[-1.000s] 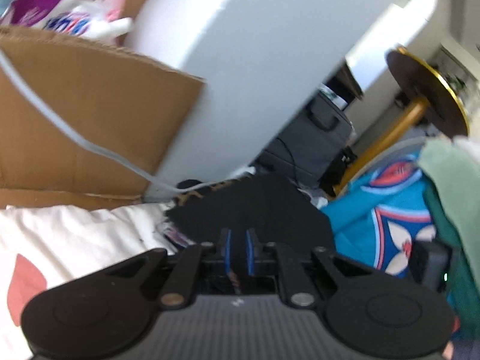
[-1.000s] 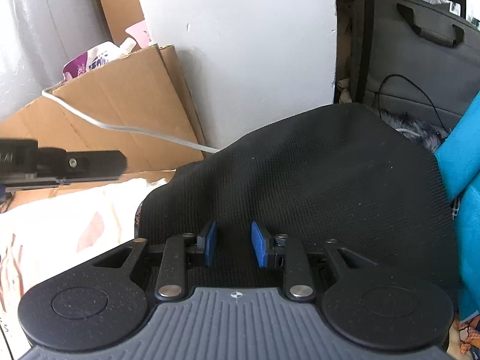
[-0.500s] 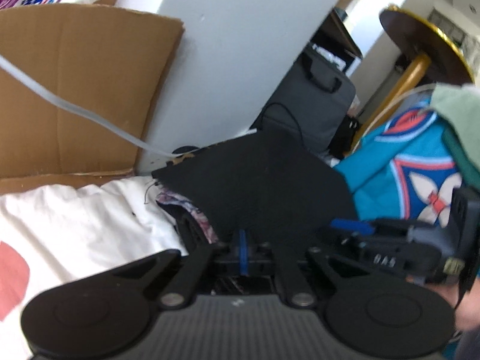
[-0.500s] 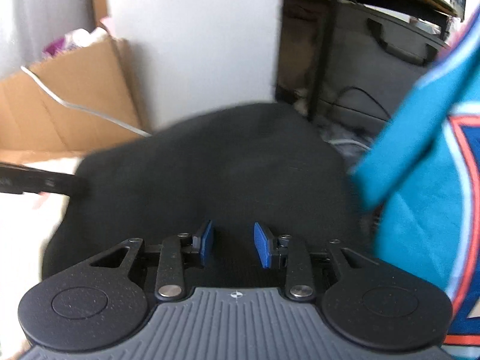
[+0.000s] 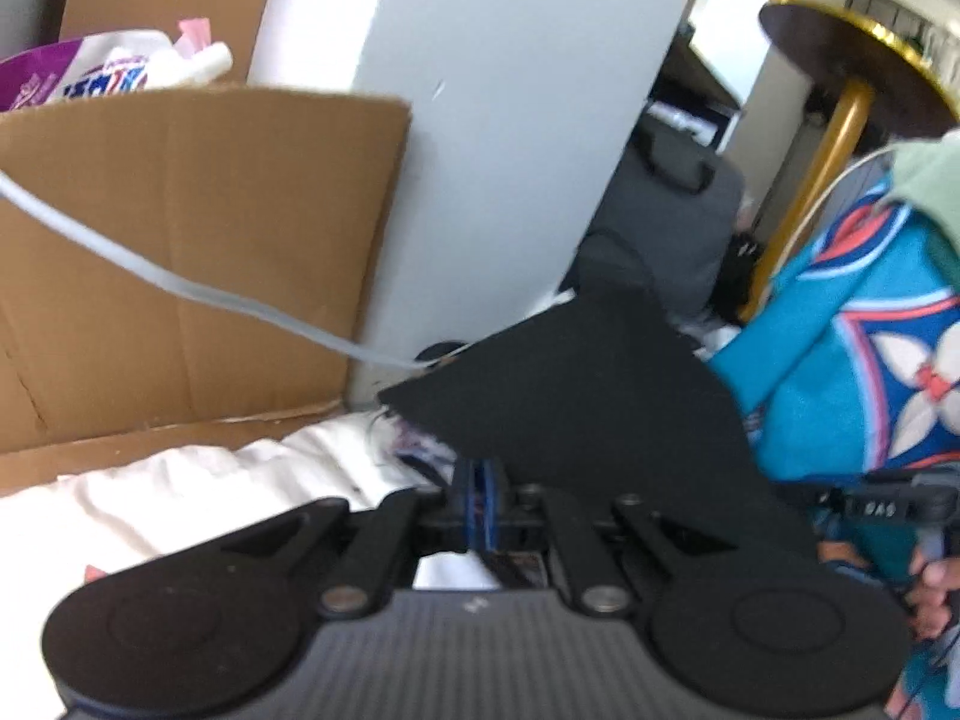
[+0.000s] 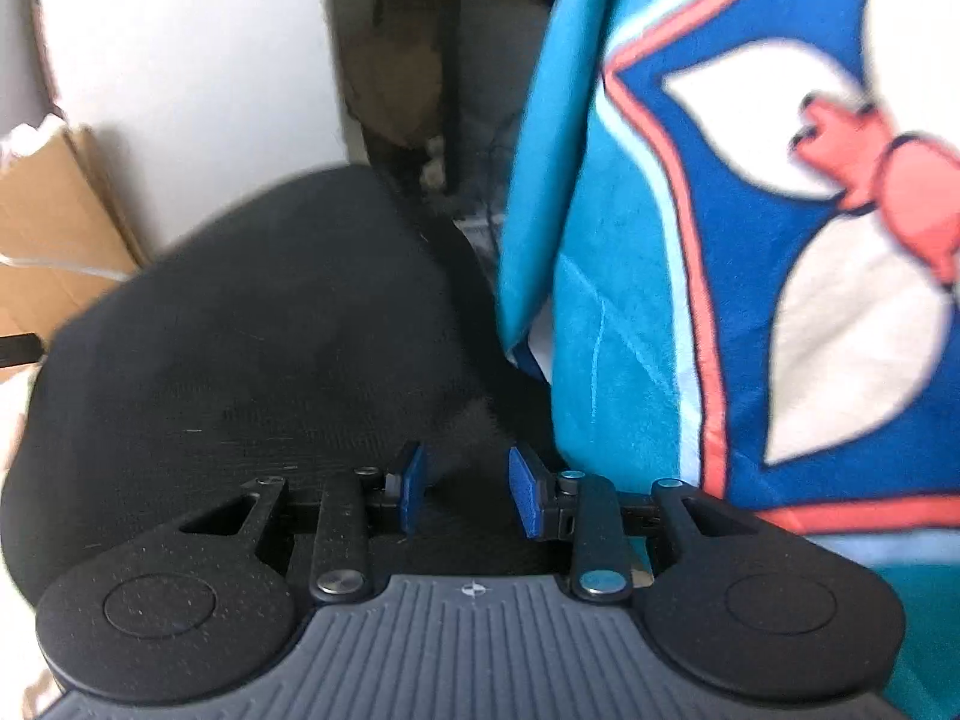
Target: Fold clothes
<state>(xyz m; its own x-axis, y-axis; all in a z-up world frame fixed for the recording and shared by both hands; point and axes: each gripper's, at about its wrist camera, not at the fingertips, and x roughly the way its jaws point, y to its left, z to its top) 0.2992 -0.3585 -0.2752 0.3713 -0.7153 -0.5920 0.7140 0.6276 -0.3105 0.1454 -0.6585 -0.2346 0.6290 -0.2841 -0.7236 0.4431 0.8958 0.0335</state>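
At the far left a cardboard box (image 5: 198,240) stands past the edge of the white bedding (image 5: 180,498). The left gripper (image 5: 478,495) has its fingers clenched on the near left edge of the black garment (image 5: 588,396), probably to lift it taut for a fold. The right gripper (image 6: 465,489) hangs released above the same cloth, beside a teal patterned blanket (image 6: 750,252) on the right
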